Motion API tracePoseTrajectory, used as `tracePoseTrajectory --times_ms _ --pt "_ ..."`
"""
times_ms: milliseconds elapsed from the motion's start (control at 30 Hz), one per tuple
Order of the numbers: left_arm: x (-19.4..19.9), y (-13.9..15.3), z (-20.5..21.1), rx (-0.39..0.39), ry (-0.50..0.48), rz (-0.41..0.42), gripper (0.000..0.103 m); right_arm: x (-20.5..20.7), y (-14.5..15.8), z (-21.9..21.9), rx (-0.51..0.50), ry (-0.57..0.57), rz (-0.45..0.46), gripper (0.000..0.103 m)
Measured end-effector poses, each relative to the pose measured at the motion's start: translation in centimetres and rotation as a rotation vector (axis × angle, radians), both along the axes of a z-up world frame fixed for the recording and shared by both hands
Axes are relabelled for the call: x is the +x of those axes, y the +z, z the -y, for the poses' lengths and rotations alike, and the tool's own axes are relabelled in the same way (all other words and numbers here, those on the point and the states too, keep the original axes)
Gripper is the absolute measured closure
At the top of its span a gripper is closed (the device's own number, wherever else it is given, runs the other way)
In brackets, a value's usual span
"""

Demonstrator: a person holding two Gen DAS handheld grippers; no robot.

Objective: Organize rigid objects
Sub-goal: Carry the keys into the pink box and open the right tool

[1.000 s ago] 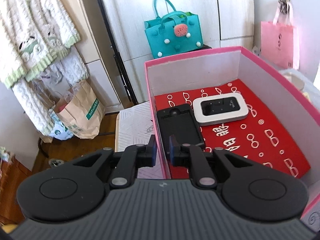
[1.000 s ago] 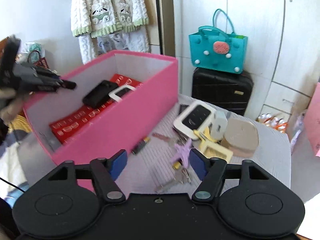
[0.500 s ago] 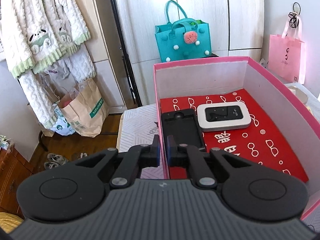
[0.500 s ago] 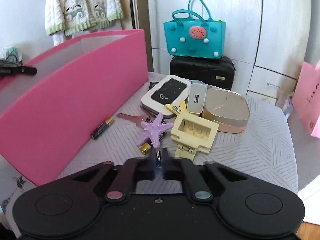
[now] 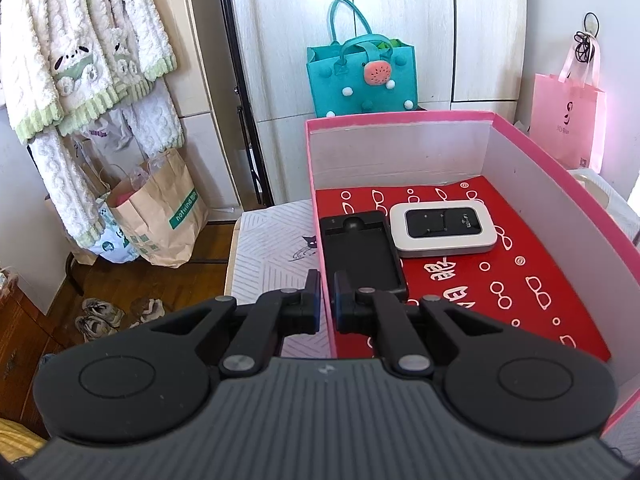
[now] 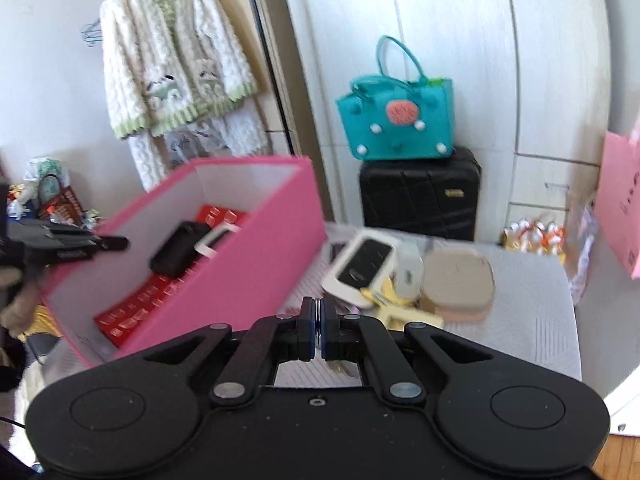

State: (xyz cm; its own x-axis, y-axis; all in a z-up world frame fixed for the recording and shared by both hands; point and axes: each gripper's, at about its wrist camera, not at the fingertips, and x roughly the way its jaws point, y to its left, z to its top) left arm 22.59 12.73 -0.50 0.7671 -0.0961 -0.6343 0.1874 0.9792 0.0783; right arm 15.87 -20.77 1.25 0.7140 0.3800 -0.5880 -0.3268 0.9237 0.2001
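Note:
The pink box (image 5: 400, 121) stands on the table, and my left gripper (image 5: 327, 286) is shut on its left wall, one finger outside and one inside. Inside, on the red liner, lie a black device (image 5: 362, 258) and a white wi-fi router (image 5: 442, 231). My right gripper (image 6: 319, 312) hangs above the table beside the pink box (image 6: 224, 280), shut on a thin metal key ring (image 6: 318, 330); whatever hangs from the ring is hidden under the fingers. The left gripper (image 6: 116, 243) shows at the box's far wall.
A white device with a black screen (image 6: 360, 268), a white charger (image 6: 408, 270), a yellow holder (image 6: 400, 314) and a beige case (image 6: 456, 284) lie in a cluster on the table. A teal bag (image 6: 396, 120) sits on a black suitcase (image 6: 420, 196). A paper bag (image 5: 160, 216) stands on the floor.
My right gripper went from open to shut on the key ring of the purple starfish keychain, then rose and swung towards the pink box. The left gripper kept its hold on the wall.

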Motion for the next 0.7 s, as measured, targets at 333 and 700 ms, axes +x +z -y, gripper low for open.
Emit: tracePoseTrajectory --times_ms 333,700 --pt "-0.2 0.0 0.0 0.004 -0.007 0.016 0.096 2.1 7.8 -3.6 0.045 0.161 0.032 0.099" --pt "-0.1 -0.1 0.2 0.015 -0.006 0.023 0.097 7.1 4.1 -13.1 0.031 0.394 -0.122 0.099"
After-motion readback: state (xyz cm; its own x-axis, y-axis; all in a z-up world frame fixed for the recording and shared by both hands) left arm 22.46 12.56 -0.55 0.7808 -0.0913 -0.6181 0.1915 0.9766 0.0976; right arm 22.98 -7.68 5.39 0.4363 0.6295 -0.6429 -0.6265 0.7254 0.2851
